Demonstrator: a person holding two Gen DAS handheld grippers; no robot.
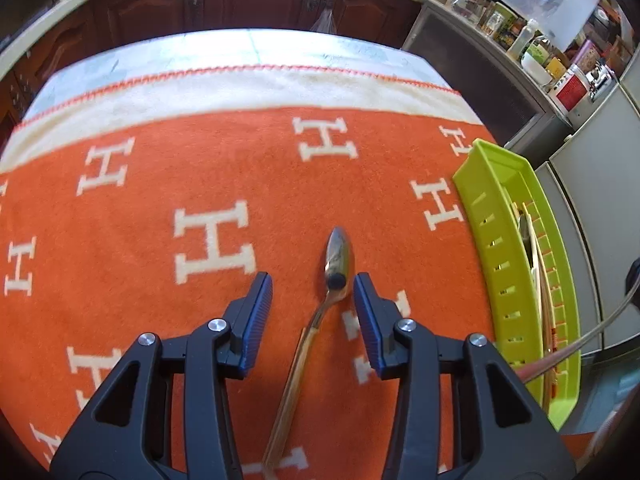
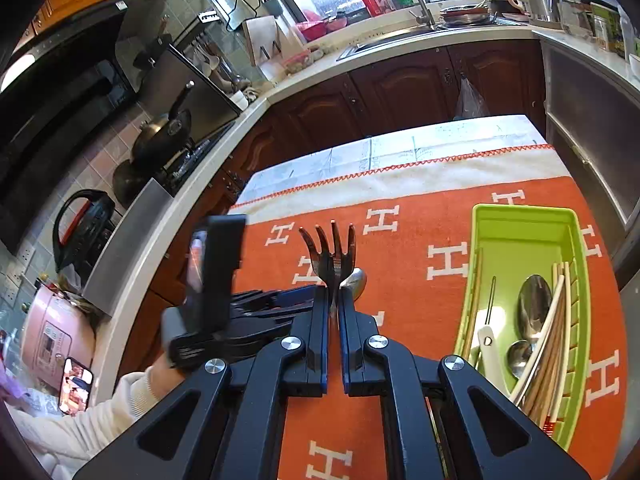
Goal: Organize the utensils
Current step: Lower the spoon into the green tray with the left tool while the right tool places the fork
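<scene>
The green tray [image 2: 524, 216] sits on the orange blanket [image 1: 200, 152] and serves as the landmark here. Well to the left of the tray, a spoon [image 1: 339, 256] lies flat on the blanket, bowl pointing away. The left gripper [image 1: 313, 286] hangs over it with its jaws apart, one pad on each side of the spoon's neck, neither pressing on it. Left of the tray and raised above the blanket, the right gripper [image 2: 334, 300] is clamped on a fork [image 2: 331, 254], whose tines stick out beyond the fingertips. Inside the tray lie two spoons [image 2: 534, 306], chopsticks [image 2: 554, 344] and a white-handled utensil [image 2: 491, 346], all bunched toward its near end.
</scene>
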